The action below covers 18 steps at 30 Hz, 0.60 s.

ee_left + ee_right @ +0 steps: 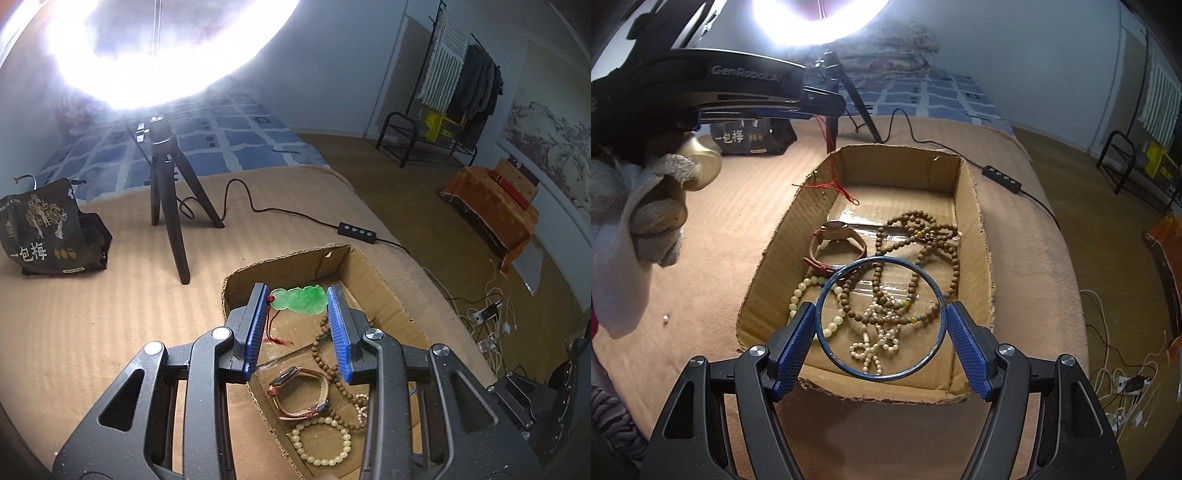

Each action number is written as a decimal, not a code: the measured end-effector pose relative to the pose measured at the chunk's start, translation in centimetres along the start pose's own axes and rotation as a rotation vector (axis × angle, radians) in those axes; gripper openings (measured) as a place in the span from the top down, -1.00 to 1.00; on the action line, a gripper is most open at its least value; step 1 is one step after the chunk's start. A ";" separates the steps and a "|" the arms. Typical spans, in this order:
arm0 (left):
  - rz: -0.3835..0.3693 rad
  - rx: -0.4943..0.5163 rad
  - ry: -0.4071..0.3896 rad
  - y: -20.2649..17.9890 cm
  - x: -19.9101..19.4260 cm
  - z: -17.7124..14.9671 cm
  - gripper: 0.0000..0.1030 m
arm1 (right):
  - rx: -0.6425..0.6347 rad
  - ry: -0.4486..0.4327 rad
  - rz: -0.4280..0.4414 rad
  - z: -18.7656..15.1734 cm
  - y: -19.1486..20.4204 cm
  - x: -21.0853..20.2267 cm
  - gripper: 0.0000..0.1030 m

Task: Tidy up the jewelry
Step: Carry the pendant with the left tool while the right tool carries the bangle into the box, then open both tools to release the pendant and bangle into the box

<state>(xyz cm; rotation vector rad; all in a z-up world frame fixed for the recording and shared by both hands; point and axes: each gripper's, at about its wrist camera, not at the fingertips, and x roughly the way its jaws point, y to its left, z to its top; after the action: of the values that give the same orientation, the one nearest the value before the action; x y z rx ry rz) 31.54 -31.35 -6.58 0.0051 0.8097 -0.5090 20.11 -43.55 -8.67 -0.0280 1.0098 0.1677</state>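
Over the far end of the cardboard box (288, 258), my left gripper (297, 293) is shut on a green jade pendant (301, 301). The pendant's red cord (275, 332) hangs down into the box. My right gripper (881, 310) is shut on a thin blue bangle (827, 288), held flat above the near end of the box (897, 166). Inside lie a watch with a reddish strap (838, 240), a long string of brown wooden beads (916, 236), a pale bead bracelet (805, 291) and a pearl string (875, 339). The right wrist view shows the left gripper (820, 107) at upper left with the red cord (833, 158) dangling; the pendant is hidden there.
The box sits on a tan blanket on a bed. A ring light on a black tripod (166, 192) stands behind it, its cable switch (356, 230) to the right. A black printed bag (48, 232) lies far left. A gloved hand (646, 206) holds the left gripper. The bed's edge drops to the floor at right.
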 end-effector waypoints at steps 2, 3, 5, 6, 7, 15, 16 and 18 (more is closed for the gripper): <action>0.007 0.000 0.004 -0.1 0.1 0.0 0.23 | -0.007 0.001 0.002 0.1 0.1 0.2 -0.39; 0.011 -0.002 0.002 -0.1 0.1 -0.1 0.08 | -0.009 0.000 0.006 0.1 0.2 0.2 -0.39; 0.014 0.000 -0.004 -0.2 -0.1 0.0 0.00 | -0.010 -0.001 0.007 0.1 0.2 0.2 -0.40; 0.016 0.004 -0.005 -0.2 -0.1 0.0 -0.01 | -0.010 -0.005 0.008 0.2 0.3 0.1 -0.44; 0.020 0.007 -0.006 -0.3 -0.2 0.0 0.00 | -0.010 -0.009 0.009 0.2 0.3 0.1 -0.53; 0.031 0.025 -0.015 -0.3 -1.1 -0.1 -0.01 | 0.000 -0.031 0.004 0.3 0.2 -0.5 -0.54; 0.032 0.026 -0.017 -0.4 -1.2 -0.1 -0.01 | 0.002 -0.031 0.003 0.3 0.2 -0.6 -0.54; 0.033 0.025 -0.021 -0.4 -1.6 -0.1 -0.01 | 0.003 -0.033 0.000 0.4 0.3 -0.7 -0.54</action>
<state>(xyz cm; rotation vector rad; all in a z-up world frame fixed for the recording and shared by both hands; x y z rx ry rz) 30.37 -30.96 -5.45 0.0365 0.7810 -0.4872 20.04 -43.31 -7.90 -0.0230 0.9771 0.1661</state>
